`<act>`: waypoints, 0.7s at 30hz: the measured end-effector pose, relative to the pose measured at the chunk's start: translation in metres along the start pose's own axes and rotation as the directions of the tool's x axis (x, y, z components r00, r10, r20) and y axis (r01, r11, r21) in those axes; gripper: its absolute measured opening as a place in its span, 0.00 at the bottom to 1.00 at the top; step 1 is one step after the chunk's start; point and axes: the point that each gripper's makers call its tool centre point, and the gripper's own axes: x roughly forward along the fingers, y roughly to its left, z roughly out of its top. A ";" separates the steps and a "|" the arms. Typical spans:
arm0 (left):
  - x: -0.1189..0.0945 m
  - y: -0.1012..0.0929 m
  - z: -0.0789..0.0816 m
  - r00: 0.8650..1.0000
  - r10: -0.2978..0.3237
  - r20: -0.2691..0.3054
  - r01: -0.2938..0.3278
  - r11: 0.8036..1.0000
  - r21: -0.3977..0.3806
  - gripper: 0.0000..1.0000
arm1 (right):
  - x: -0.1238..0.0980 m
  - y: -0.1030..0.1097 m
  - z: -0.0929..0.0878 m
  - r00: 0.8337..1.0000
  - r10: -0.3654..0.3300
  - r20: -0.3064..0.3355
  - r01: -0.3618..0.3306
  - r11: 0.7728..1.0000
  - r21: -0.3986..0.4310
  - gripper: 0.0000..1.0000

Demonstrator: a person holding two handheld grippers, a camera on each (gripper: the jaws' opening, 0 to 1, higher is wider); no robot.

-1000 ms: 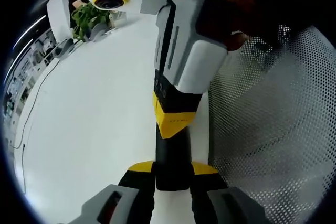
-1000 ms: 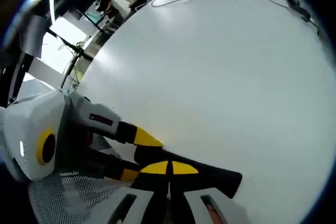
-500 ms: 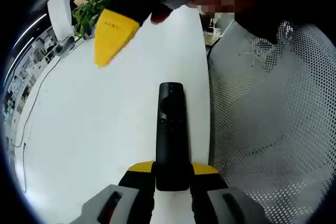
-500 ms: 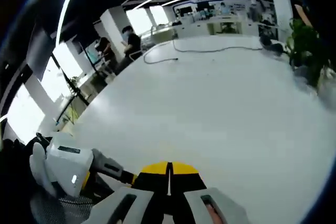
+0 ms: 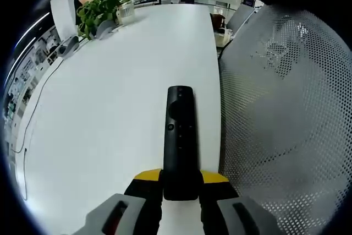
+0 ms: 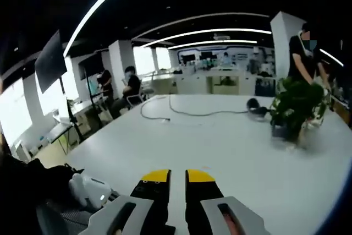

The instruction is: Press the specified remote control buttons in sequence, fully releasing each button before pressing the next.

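In the left gripper view, the left gripper [image 5: 180, 182] has its two yellow-tipped jaws clamped on the near end of a black remote control [image 5: 180, 136], one jaw on each long side. The remote reaches straight away from the jaws, face up, with its small buttons visible around the middle of its length, and its far end lies over the white table [image 5: 110, 108]. It sits close to the table's right edge. Beyond that edge, to the right, a chair back of grey perforated mesh [image 5: 286, 108] curves through the view. At the far left of the table stands a potted plant [image 5: 102, 9], with a thin black cable [image 5: 33, 108] trailing along the left side of the tabletop.

In the right gripper view, the right gripper [image 6: 177, 179] is lifted off the table and aimed level across the room, holding nothing; its yellow-tipped jaws stand slightly apart, with a narrow strip of table showing between them. Below and to the left of it, part of the left gripper's white body can be seen. The white table spreads out ahead, with the potted plant [image 6: 294, 105] toward the far right and the cable [image 6: 181, 111] looping across the far part. Beyond the table are office desks and several people, one standing just behind the plant and others seated at the far left.
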 end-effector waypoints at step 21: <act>0.002 0.002 0.002 0.997 0.049 -0.063 -0.054 0.996 -0.078 0.24 | -0.048 -0.037 -0.037 0.953 -0.284 0.102 0.282 0.959 0.031 0.70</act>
